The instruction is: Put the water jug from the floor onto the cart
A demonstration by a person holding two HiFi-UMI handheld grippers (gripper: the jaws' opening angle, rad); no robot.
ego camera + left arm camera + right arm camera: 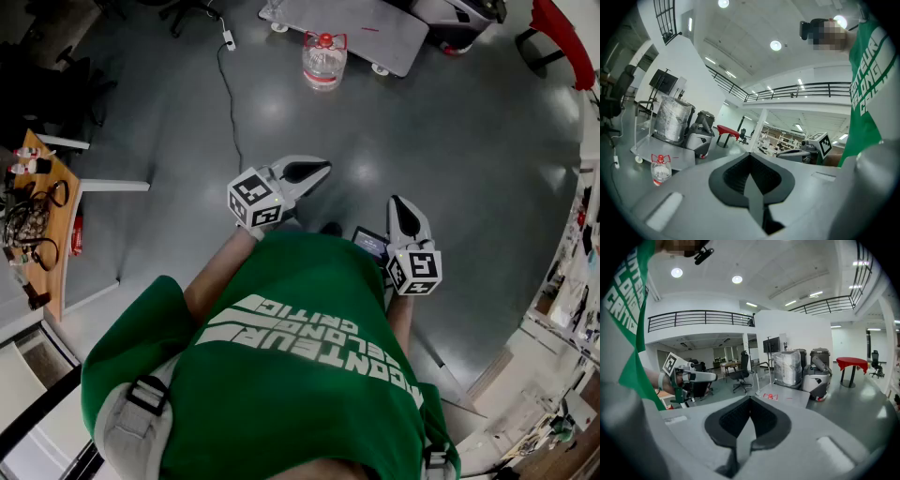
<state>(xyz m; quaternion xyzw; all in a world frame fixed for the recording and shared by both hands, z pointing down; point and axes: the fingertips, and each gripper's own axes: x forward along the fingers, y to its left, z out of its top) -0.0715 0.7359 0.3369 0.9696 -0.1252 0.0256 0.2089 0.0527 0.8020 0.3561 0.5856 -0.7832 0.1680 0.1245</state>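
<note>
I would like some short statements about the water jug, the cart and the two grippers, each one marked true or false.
1. The water jug stands upright on the floor, beside the cart. True.
2. The left gripper holds the water jug. False: its jaws are shut on nothing, and the jug is far ahead of it.
3. The water jug has a red handle on top. True.
4. The right gripper has its jaws wide open. False: they are shut, with nothing between them.
5. The wooden table with cables is at the right side of the head view. False: it is at the left side.
</note>
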